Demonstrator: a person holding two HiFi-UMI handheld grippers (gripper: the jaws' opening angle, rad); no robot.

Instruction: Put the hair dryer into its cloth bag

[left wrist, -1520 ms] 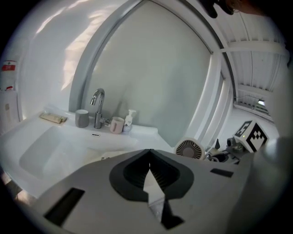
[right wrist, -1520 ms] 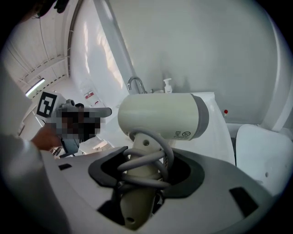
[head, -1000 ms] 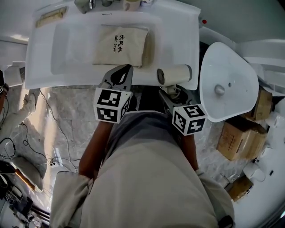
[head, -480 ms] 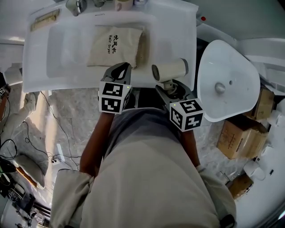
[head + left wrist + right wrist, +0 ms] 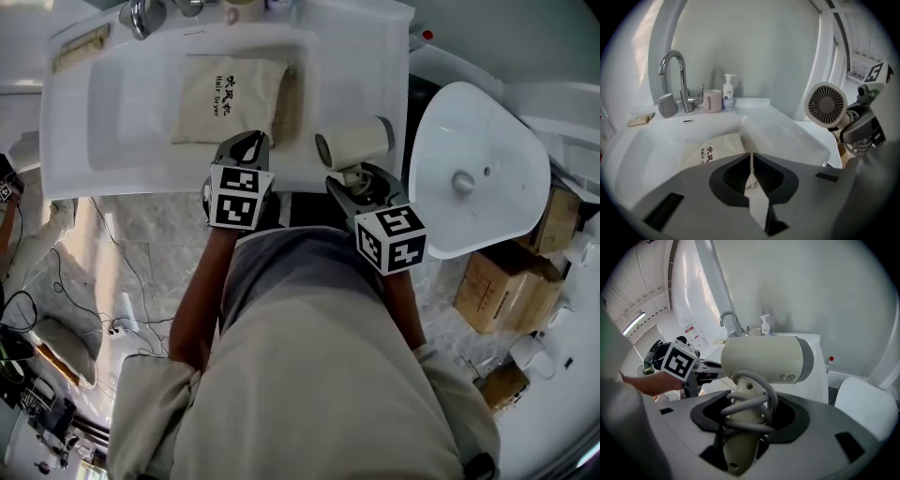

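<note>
- One white sink (image 5: 112, 141) is the only open container in sight. One beige cloth bag (image 5: 225, 98) with dark lettering on its face lies flat in the basin.
- One cream hair dryer (image 5: 354, 142) is outside the bag. It is held in the air over the sink's front right rim, just beside the bag's right edge.
- The right gripper (image 5: 361, 180) is clamped on the hair dryer's handle, its jaws wide around it. One grey cord (image 5: 747, 408) is coiled round that handle.
- The left gripper (image 5: 249, 142) has its jaws pressed together. It sits at the sink's front rim, by the near edge of the bag.
- There are two grippers, each carrying one black and white marker cube.
- The left gripper view shows the sink's back ledge, which the head view mostly cuts off. On it are one chrome tap (image 5: 677, 77), one grey cup (image 5: 668, 105), one pink mug (image 5: 712, 101) and one pump bottle (image 5: 728, 91). This view also shows the round grille at the hair dryer's back end.
- The right gripper view alone shows the small printed label and the grey band on the hair dryer's barrel.
- The head view alone shows a white toilet lid (image 5: 478, 178) to the right of the sink, with cardboard boxes (image 5: 492, 291) on the floor beyond it.
</note>
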